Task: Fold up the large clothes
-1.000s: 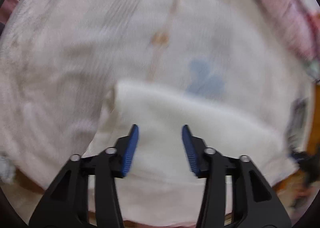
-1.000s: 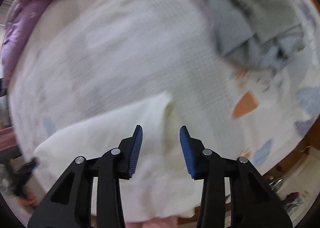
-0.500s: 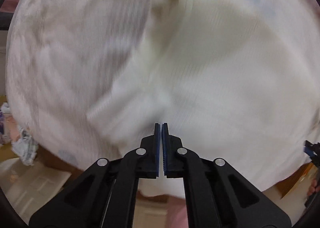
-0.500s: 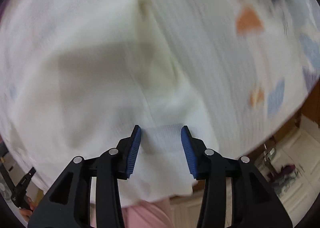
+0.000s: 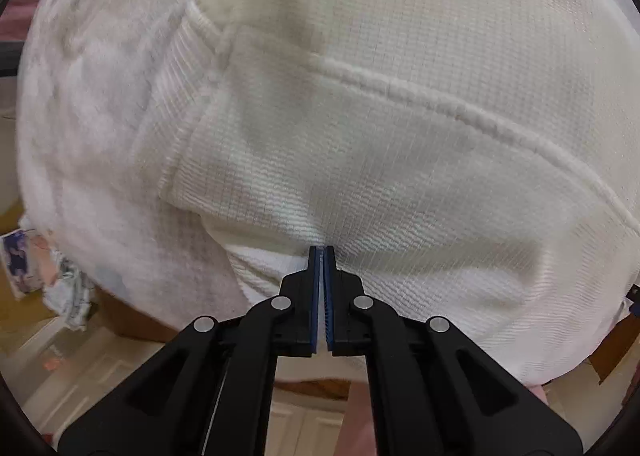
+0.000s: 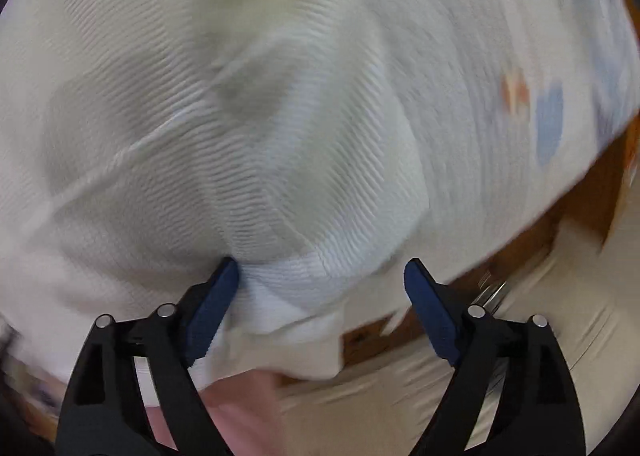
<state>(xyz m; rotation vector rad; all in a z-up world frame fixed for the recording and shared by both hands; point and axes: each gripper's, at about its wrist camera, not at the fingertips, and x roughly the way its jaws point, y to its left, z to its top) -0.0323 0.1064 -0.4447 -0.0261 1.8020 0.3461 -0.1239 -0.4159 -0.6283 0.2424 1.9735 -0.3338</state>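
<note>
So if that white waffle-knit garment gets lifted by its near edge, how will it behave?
Probably floppy: the white garment already drapes in soft folds. Its thick ribbed weave suggests some weight, so the far part would likely drag. The left gripper is shut at its hem; the right gripper is opening, with cloth between its jaws.

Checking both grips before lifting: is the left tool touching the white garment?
Touching. The left wrist view shows the left tool shut on the white garment's near edge, fabric pinched between its pads.
</note>
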